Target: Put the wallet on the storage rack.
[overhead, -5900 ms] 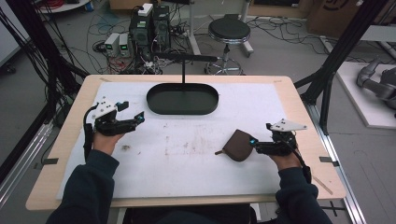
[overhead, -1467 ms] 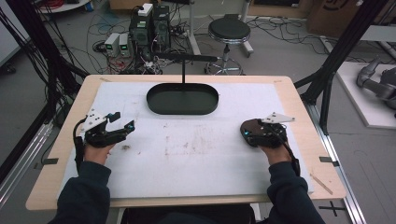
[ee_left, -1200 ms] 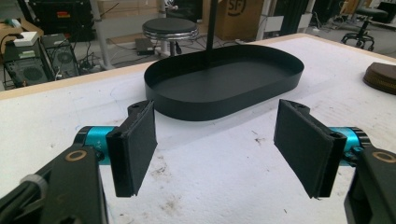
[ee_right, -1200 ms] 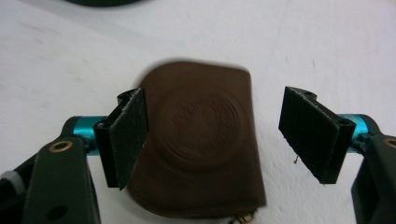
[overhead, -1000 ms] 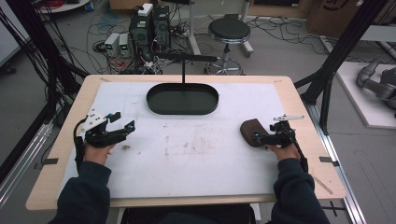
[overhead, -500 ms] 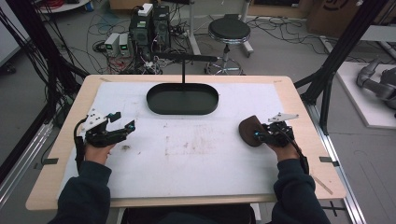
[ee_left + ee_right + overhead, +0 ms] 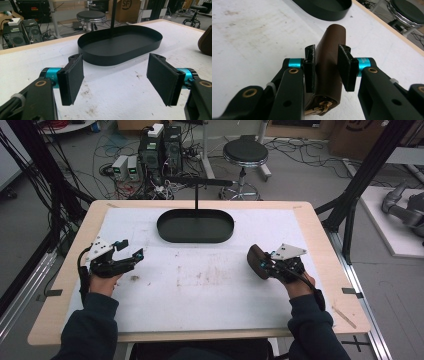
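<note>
A: Fingers (image 7: 310,65) of right gripper (image 7: 327,67): just closed in, pads now pressed on both flat sides of brown leather pouch (image 7: 329,67); pouch on edge between them, rounded end pointing away, brass zip pull at the near end, by the gripper body.

B: Position of pouch on the high view?

A: Brown leather pouch (image 7: 256,261) at the right of the white mat (image 7: 200,290), clamped in right gripper (image 7: 264,265); lifted or touching the mat, cannot tell; well apart from black oval tray (image 7: 195,225), which sits at the far middle of the mat.

B: Left gripper?

A: Left gripper (image 7: 115,76): jaws spread wide, nothing between the pads, bare stained mat beneath; aimed toward black oval tray (image 7: 120,47); edge of pouch (image 7: 206,42) visible at the far right of that view. On the high view, left gripper (image 7: 131,254) at the left of the mat, held in the left hand (image 7: 102,282).

B: Other items?

A: Black post (image 7: 196,195) rising behind the tray; wooden table (image 7: 330,270) under the mat; round stool (image 7: 245,152) and computer cases (image 7: 161,147) on the floor beyond.
</note>
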Tool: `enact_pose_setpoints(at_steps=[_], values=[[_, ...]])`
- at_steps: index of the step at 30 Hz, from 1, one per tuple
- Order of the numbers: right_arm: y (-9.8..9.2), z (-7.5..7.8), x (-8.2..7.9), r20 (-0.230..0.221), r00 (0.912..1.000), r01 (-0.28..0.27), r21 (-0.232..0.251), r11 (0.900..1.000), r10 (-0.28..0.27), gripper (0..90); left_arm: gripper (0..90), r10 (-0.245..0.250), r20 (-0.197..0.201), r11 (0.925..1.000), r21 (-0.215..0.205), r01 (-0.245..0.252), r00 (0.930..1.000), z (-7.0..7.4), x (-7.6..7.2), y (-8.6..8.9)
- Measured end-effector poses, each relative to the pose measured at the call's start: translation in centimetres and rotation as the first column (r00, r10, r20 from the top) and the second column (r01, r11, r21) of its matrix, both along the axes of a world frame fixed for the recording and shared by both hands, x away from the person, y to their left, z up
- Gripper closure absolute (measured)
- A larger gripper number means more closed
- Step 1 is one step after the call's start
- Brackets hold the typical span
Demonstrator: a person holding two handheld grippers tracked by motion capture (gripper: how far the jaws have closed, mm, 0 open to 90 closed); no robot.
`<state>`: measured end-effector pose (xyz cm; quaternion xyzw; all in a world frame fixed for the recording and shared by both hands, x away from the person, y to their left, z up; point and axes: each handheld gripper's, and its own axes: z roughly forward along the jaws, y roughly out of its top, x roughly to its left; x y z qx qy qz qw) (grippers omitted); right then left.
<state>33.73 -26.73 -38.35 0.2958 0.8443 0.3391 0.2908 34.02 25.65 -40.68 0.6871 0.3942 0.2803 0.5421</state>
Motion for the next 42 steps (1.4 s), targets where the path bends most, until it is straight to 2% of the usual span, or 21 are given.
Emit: enact_pose_setpoints(at_steps=[9, 19, 21, 23, 24, 25, 26, 29, 32, 33, 34, 36, 38, 39, 40, 42], values=[[-0.1, 0.0, 0.0, 0.006, 0.9999, 0.009, 0.014, 1.0, -0.009, 62.6, 29.7, 0.001, -0.002, 1.0, -0.001, -0.001, 1.0, 0.0, 0.0, 0.0], [-0.2, 0.0, 0.0, 0.003, 0.9999, 0.016, 0.04, 0.999, -0.016, 60.1, 29.7, 0.001, -0.002, 1.0, 0.001, -0.001, 1.0, 0.0, 0.0, 0.0], [-0.3, 0.1, 0.0, 0.014, 0.9998, 0.015, 0.042, 0.999, -0.015, 56.9, 29.7, 0.001, -0.002, 1.0, -0.001, -0.001, 1.0, 0.0, 0.0, 0.0], [-0.4, 0.0, 0.1, 0.014, 0.9993, 0.033, 0.061, 0.998, -0.034, 46.4, 29.7, 0.001, -0.003, 1.0, -0.002, -0.001, 1.0, -0.1, 0.0, 0.0], [-0.4, -0.1, 0.2, 0.004, 0.9989, 0.047, 0.07, 0.996, -0.047, 43.2, 29.8, 0.001, -0.002, 1.0, -0.002, -0.001, 1.0, -0.1, 0.0, 0.0], [-0.4, -0.6, 0.6, -0.03, 0.9982, 0.054, 0.068, 0.996, -0.052, 39.3, 29.7, 0.001, -0.003, 1.0, -0.002, -0.001, 1.0, 0.0, 0.0, 0.0], [-0.4, -0.6, 0.6, -0.03, 0.9982, 0.054, 0.068, 0.996, -0.052, 39.3, 29.7, 0.001, -0.003, 1.0, 0.0, -0.001, 1.0, 0.0, 0.0, 0.0], [-0.4, -1.2, 0.9, -0.067, 0.9961, 0.061, 0.065, 0.996, -0.057, 38.5, 29.7, 0.002, -0.003, 1.0, 0.001, -0.002, 1.0, 0.0, 0.0, 0.1], [-0.2, -1.4, 1.1, -0.076, 0.9951, 0.068, 0.066, 0.995, -0.063, 37.3, 29.7, 0.001, -0.004, 1.0, -0.001, -0.001, 1.0, -0.1, 0.0, 0.0], [-0.2, -1.5, 1.1, -0.083, 0.9942, 0.074, 0.066, 0.995, -0.069, 37.2, 29.7, 0.001, -0.004, 1.0, 0.001, -0.001, 1.0, -0.1, 0.0, 0.0], [-0.1, -1.9, 1.5, -0.11, 0.9911, 0.083, 0.069, 0.994, -0.075, 37.1, 29.7, 0.0, -0.005, 1.0, 0.002, 0.0, 1.0, -0.1, 0.0, 0.0], [-0.1, -2.1, 1.7, -0.119, 0.9899, 0.085, 0.069, 0.994, -0.076, 37.4, 29.7, -0.002, -0.005, 1.0, 0.0, 0.002, 1.0, -0.1, 0.0, 0.0], [0.0, -2.5, 2.1, -0.147, 0.9859, 0.09, 0.061, 0.994, -0.08, 45.1, 29.7, -0.002, -0.004, 1.0, 0.001, 0.002, 1.0, 0.0, 0.0, 0.0], [0.1, -2.5, 2.2, -0.159, 0.9843, 0.088, 0.058, 0.994, -0.078, 52.3, 29.7, -0.002, 0.001, 1.0, 0.0, 0.002, 1.0, -0.1, 0.0, 0.0], [0.1, -2.3, 2.2, -0.168, 0.9836, 0.08, 0.081, 0.994, -0.066, 60.4, 29.7, -0.004, 0.003, 1.0, 0.002, 0.004, 1.0, -0.1, 0.0, 0.0], [0.1, -2.3, 2.3, -0.167, 0.9844, 0.071, 0.089, 0.994, -0.055, 61.2, 29.7, -0.008, 0.004, 1.0, 0.003, 0.008, 1.0, -0.1, 0.0, 0.0]])
